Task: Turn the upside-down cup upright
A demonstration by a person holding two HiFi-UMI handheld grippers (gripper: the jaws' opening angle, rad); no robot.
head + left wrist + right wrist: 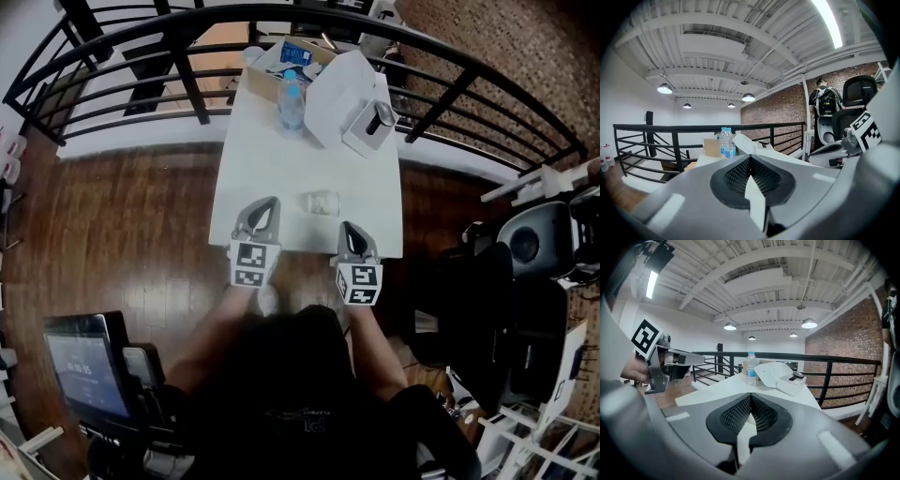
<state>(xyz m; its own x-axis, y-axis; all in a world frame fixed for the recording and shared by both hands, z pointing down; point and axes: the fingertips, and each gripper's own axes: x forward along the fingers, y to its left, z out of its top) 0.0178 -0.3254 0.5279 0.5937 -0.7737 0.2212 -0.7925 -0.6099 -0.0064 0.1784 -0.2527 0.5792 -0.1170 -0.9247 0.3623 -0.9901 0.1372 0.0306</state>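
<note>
Head view: cup (322,202) just fwd-left of right gripper (349,229).

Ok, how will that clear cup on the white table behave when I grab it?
The cup looks like clear plastic, so probably light and apt to skid if nudged. It's short and squat, so tipping seems unlikely.

The desk (272,169) backs onto the railing (192,94). At the far end there's a box (267,75), with a bottle (292,101) just in front of it and a case (337,89) right beside the bottle on its right. The cup (322,202) sits on the near part of the desk, well apart from that bunch. The left tool (271,201) and right tool (345,226) are at the near edge. The cup is between them, a bit further in. A screen (84,364) is down at the near left, and a chair (530,246) is off to the desk's right.
</note>
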